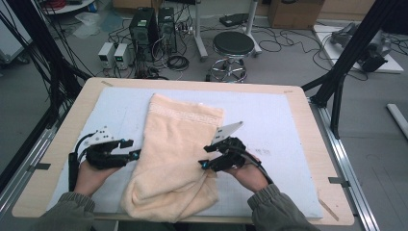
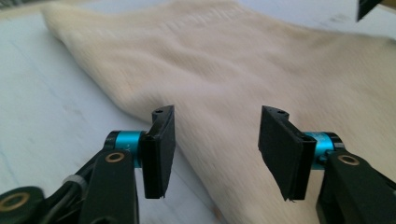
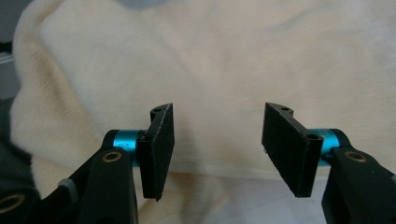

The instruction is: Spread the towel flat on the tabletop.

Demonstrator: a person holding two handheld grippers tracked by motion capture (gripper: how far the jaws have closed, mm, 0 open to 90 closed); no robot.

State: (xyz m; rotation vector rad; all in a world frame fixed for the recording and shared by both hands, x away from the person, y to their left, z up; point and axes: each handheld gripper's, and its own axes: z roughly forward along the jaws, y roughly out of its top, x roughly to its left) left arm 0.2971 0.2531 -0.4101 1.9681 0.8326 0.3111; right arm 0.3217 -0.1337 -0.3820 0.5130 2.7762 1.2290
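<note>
A cream terry towel (image 1: pixel 175 154) lies lengthwise on the pale blue mat (image 1: pixel 279 125), folded into a long band, its woven-border end toward the far edge and its rumpled near end bunched at the table's front edge. The left gripper (image 1: pixel 136 154) sits at the towel's left edge with jaws parted and nothing between them; the left gripper view shows mat and the towel's edge (image 2: pixel 140 107) ahead. The right gripper (image 1: pixel 206 163) hovers over the right side of the bunched end, jaws likewise apart and empty.

To do the next fold well, each gripper should probably pinch one near corner, taking every layer at once, lift evenly, and carry the end toward the bordered edge, keeping the sides aligned on the wooden table (image 1: pixel 308 103).
</note>
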